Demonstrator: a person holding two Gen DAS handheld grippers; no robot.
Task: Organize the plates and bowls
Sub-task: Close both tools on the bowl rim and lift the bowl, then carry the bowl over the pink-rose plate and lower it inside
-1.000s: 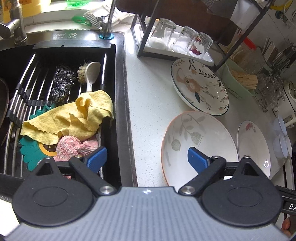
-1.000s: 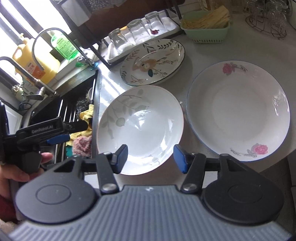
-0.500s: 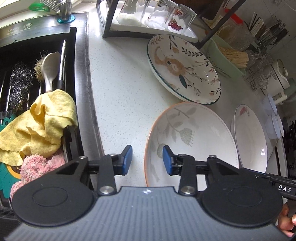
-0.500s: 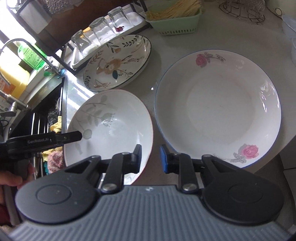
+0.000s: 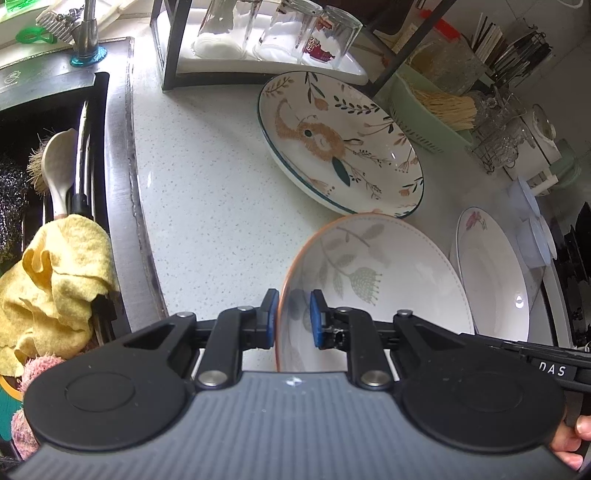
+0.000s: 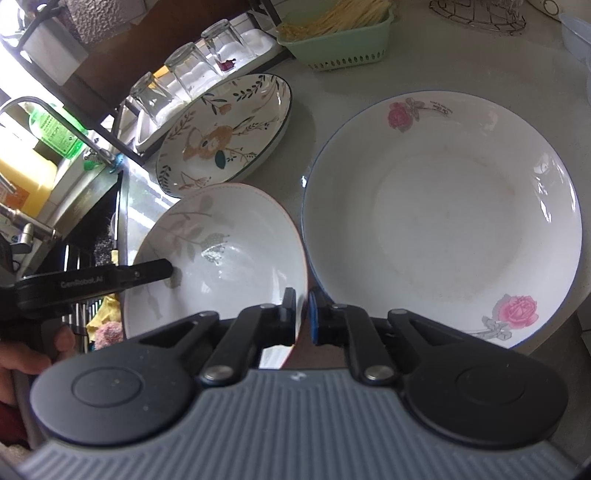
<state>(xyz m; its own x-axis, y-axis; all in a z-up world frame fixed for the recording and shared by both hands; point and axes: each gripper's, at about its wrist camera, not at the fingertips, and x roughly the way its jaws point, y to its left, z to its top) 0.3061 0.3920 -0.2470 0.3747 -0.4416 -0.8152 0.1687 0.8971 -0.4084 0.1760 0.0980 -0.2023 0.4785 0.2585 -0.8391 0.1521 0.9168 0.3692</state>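
Leaf-pattern bowl (image 5: 373, 280) on the counter (image 5: 207, 192), rims crowding the rose plate (image 6: 443, 221) (deer plate (image 5: 340, 144) just behind). Left gripper (image 5: 291, 317) and right gripper (image 6: 302, 315) fingers, just closed, pinch opposite rims. Uneven lifting risks slipping, knocking the rose plate.

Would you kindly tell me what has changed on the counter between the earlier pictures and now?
Both tongs have come down onto the leaf-patterned bowl and have just been closing: the left tongs now pinch its near-left rim, the right tongs its near-right rim. The deer plate, rose plate and glasses have stayed put.
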